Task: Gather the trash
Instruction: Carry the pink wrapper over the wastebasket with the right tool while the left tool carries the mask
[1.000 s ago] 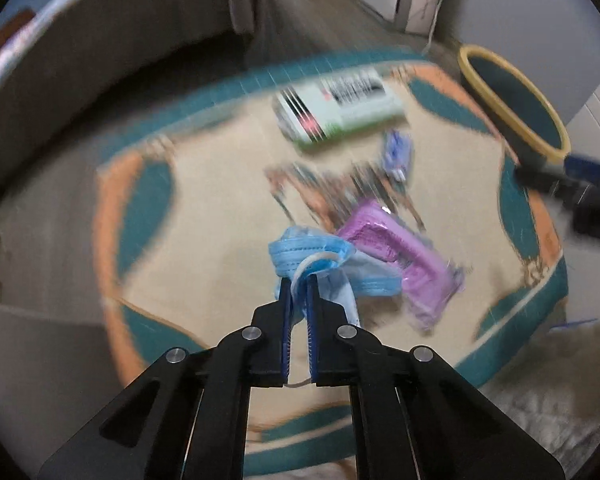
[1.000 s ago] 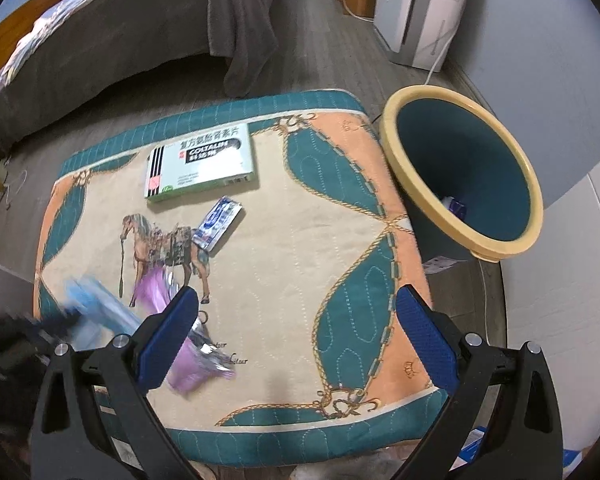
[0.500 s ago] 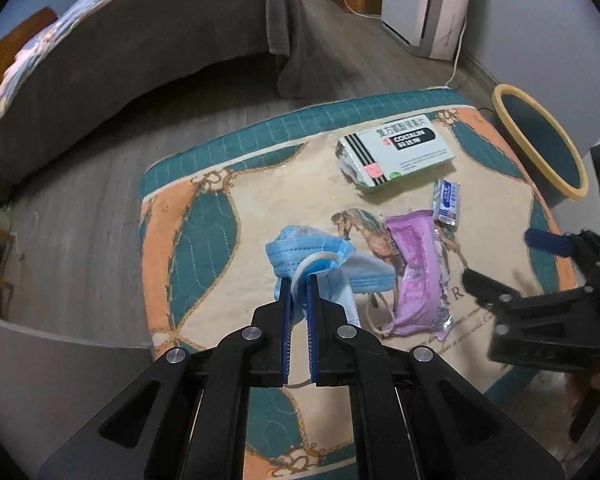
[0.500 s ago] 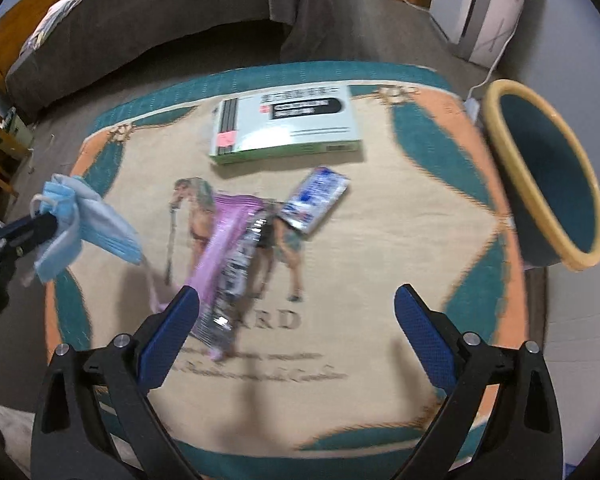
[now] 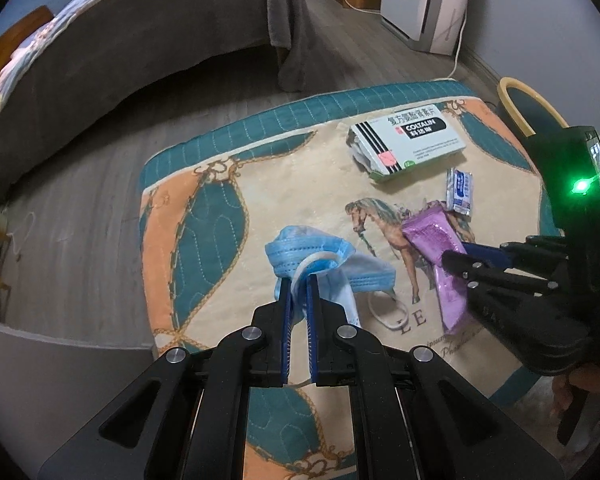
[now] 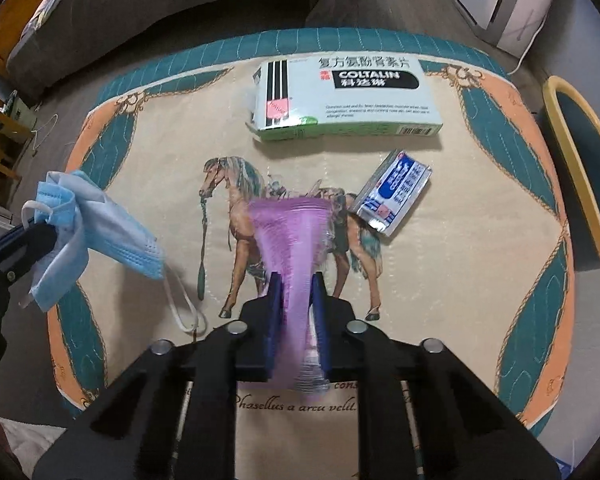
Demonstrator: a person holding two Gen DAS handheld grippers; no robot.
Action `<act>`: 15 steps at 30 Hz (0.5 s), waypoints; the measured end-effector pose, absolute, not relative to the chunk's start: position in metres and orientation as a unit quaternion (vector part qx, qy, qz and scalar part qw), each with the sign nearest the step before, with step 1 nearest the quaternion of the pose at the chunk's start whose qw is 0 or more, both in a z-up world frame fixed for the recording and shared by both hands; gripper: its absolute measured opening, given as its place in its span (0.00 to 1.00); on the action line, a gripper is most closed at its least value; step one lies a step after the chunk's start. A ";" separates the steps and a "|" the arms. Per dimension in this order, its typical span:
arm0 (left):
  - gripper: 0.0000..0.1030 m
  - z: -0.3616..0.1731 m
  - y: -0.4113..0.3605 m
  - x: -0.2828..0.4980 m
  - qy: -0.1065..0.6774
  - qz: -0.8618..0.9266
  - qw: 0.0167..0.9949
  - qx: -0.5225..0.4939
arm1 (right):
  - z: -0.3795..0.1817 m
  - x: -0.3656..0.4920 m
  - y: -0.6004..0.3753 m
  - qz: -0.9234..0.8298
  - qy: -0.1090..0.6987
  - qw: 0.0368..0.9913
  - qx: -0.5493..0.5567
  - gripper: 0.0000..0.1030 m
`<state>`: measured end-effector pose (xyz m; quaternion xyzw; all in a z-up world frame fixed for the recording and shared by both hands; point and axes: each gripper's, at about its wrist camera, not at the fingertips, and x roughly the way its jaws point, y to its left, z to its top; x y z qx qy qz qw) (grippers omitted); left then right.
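My left gripper (image 5: 299, 280) is shut on a crumpled blue face mask (image 5: 300, 248), held above the left part of the horse-print mat (image 5: 204, 208); one ear loop dangles. The right wrist view has the mask (image 6: 100, 224) at its left edge. My right gripper (image 6: 296, 280) points down at the mat's middle, its jaws closing with a purple wrapper (image 6: 290, 232) pinched between the pads; the wrapper looks blurred. From the left wrist view the right gripper (image 5: 454, 256) sits on that purple wrapper (image 5: 432, 236).
A white-and-green medicine box (image 6: 348, 96) and a small blue-white sachet (image 6: 396, 192) lie on the mat beyond the wrapper. A yellow-rimmed teal bin (image 6: 572, 152) stands off the mat's right edge. A grey bed (image 5: 140, 32) and a white appliance (image 5: 424, 0) are behind.
My right gripper came down over the middle of the mat and went from wide open to closed on the purple wrapper. The left gripper kept its grip on the mask.
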<state>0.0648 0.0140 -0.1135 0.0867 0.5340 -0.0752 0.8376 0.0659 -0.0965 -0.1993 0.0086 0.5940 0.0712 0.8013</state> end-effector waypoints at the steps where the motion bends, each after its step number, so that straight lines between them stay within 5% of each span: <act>1: 0.07 -0.112 0.013 0.065 0.532 -0.076 0.839 0.084 | -0.197 0.066 -0.099 0.070 0.591 0.803 0.011 0.11; 15: 0.07 -0.095 -0.004 0.065 0.503 -0.080 0.856 0.089 | -0.147 0.064 -0.141 0.057 0.539 0.839 0.044 0.10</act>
